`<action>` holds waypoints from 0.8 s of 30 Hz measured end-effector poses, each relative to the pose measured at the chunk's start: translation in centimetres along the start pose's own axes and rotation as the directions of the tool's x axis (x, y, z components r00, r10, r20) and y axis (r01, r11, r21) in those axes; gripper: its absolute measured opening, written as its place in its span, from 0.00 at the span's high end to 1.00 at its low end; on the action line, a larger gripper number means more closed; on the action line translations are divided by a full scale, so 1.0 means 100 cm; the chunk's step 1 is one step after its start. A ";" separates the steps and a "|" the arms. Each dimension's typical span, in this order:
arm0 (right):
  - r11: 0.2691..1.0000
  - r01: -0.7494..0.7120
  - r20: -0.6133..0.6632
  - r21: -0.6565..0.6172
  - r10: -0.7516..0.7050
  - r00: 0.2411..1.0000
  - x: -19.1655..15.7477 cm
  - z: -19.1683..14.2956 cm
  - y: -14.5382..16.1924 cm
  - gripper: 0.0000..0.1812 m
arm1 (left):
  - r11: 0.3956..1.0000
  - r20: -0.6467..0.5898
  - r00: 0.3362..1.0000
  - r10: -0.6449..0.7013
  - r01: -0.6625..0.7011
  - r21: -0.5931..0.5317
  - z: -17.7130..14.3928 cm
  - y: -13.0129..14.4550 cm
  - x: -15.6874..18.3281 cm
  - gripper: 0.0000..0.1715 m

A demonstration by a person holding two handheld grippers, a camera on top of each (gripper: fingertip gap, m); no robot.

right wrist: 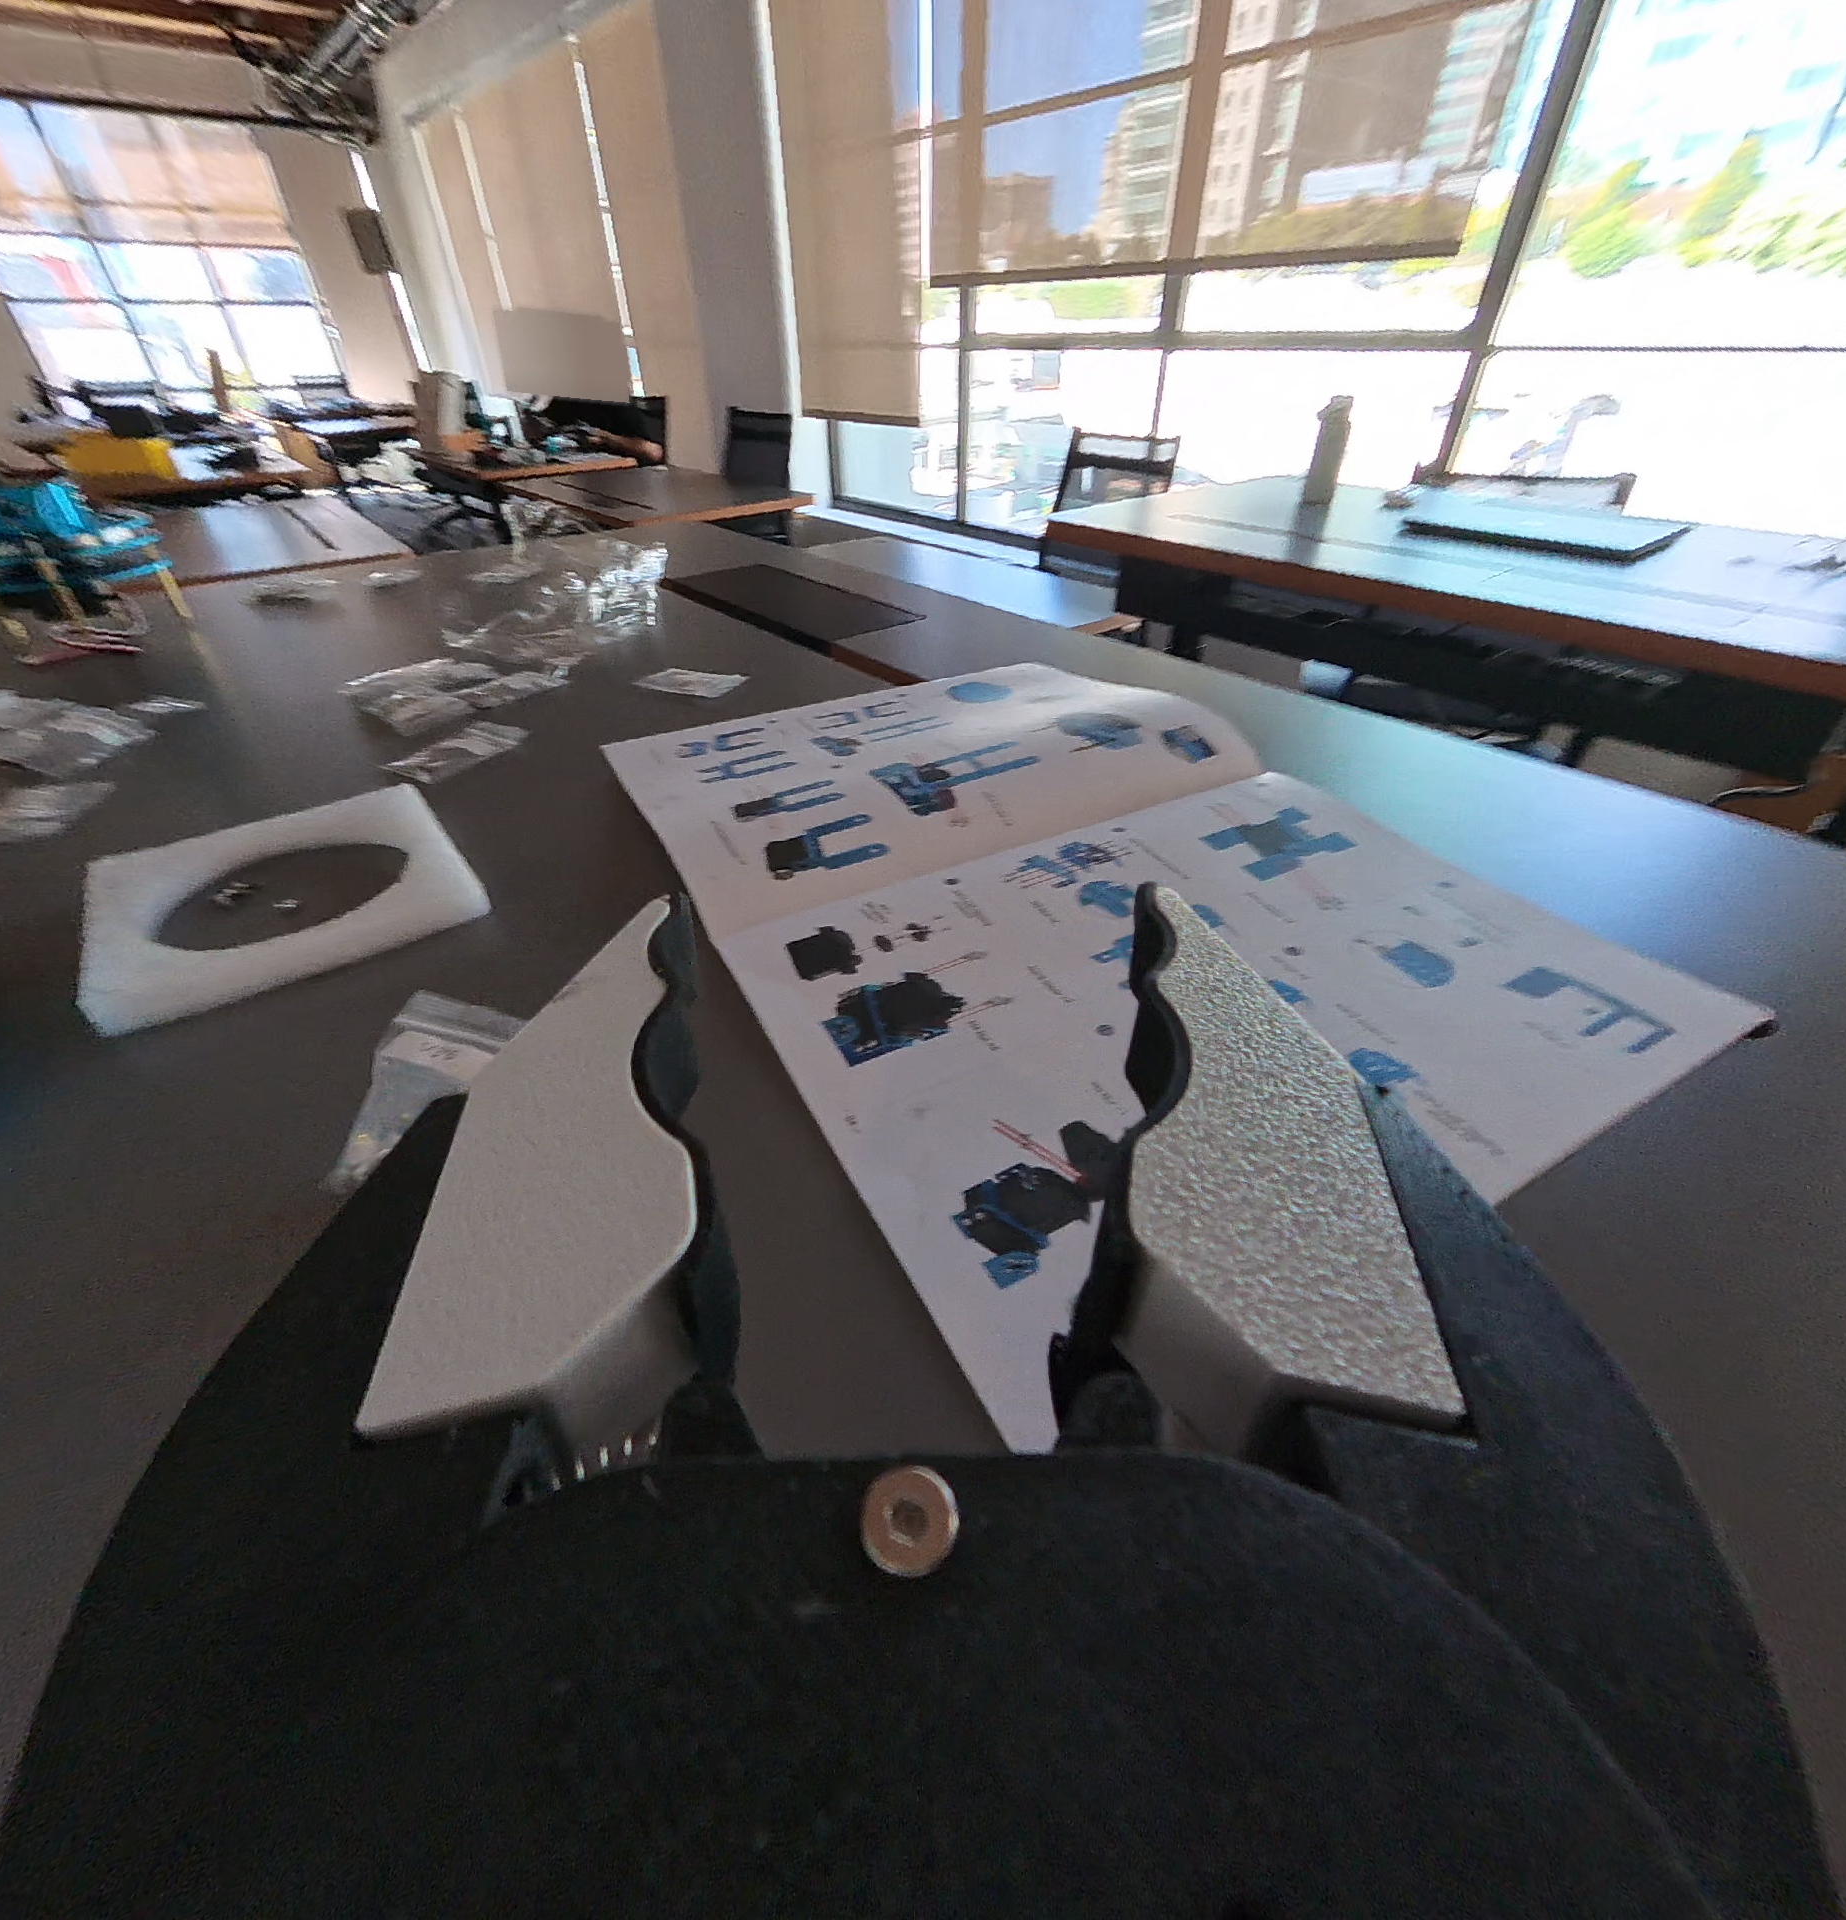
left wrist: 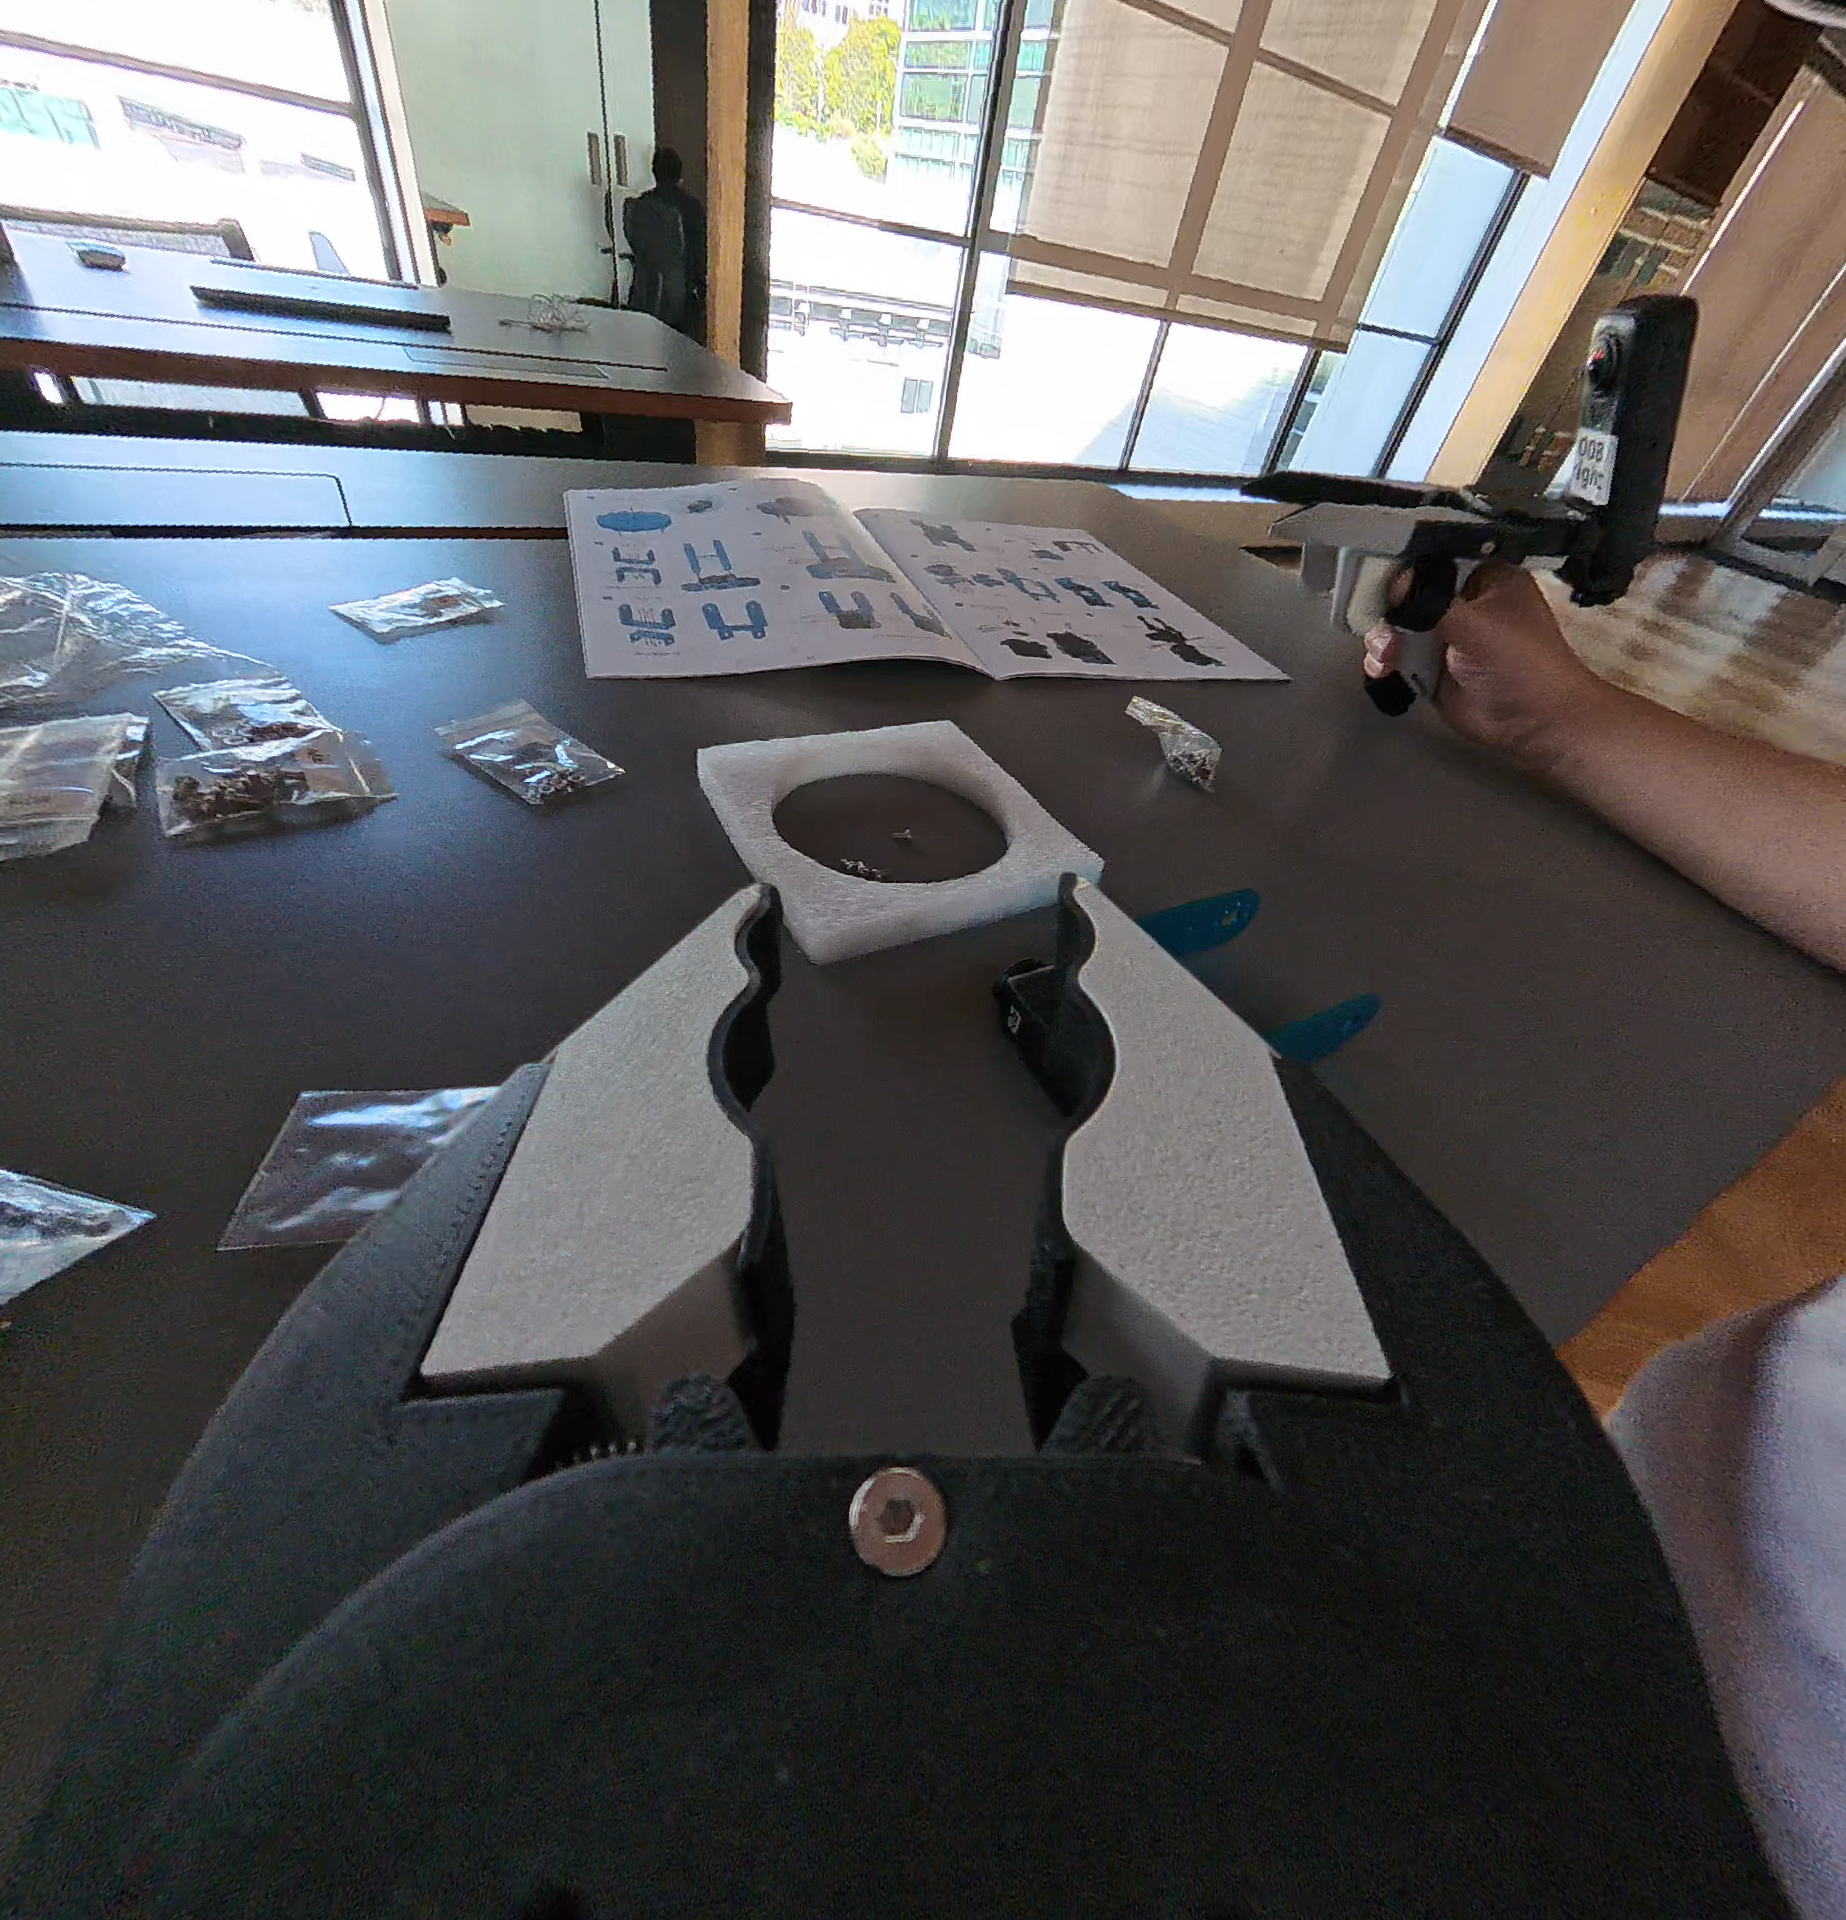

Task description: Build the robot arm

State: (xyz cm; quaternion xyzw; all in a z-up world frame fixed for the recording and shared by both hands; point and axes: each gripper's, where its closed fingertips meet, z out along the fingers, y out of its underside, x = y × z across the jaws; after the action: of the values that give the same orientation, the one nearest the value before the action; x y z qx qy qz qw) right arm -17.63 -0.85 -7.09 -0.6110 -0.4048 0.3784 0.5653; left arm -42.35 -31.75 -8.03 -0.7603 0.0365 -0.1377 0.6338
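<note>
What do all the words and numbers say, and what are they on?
I won't quote writing; here is where it stands.
Open white paper booklet: small print, blurred.
White sticker on the right gripper: short print.
Small clear plastic bag: tiny mark, blurred.

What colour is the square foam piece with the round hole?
White; the foam piece shows best in the left wrist view.

My open booklet (left wrist: 898, 582) toward the table's (left wrist: 483, 987) far edge, white foam square (left wrist: 888, 831) mid-table, plastic bags (left wrist: 264, 779) leftward.
</note>
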 end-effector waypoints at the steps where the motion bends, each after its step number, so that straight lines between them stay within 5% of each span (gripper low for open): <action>1: 1.000 0.023 -0.023 0.008 -0.022 0.999 0.002 -0.001 -0.002 0.53 | 1.000 -0.012 1.000 -0.014 0.014 0.006 0.000 0.001 0.003 0.70; 10: 0.998 0.060 0.009 0.009 -0.060 0.998 -0.005 -0.006 -0.009 0.71 | 0.999 -0.015 1.000 0.005 -0.006 -0.049 -0.011 0.001 0.010 0.71; 14: 0.988 0.154 0.080 -0.004 -0.153 0.985 -0.027 -0.011 -0.016 1.00 | 0.998 0.011 1.000 0.007 -0.006 -0.064 -0.021 -0.001 0.009 0.72; 18: 0.978 0.208 0.271 -0.015 -0.196 0.943 -0.113 -0.006 -0.036 1.00 | 0.997 0.034 0.999 0.004 -0.001 -0.075 -0.034 -0.004 0.006 0.73; 21: 0.984 0.157 0.492 -0.081 -0.098 0.865 -0.224 0.003 -0.034 0.72 | 0.998 0.040 0.999 -0.003 0.005 -0.055 -0.043 -0.013 0.005 0.73; 24: 0.928 0.276 0.612 -0.253 -0.067 0.788 -0.304 0.017 0.011 0.54 | 0.999 0.026 1.000 -0.017 0.018 -0.029 -0.049 -0.022 0.005 0.73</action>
State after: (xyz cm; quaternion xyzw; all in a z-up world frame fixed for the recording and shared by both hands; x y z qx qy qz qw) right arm -30.86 -28.31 -8.20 -0.5074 -0.6726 0.4235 0.3328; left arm -43.34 -36.08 -5.08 -0.7716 0.0237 -0.1327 0.6216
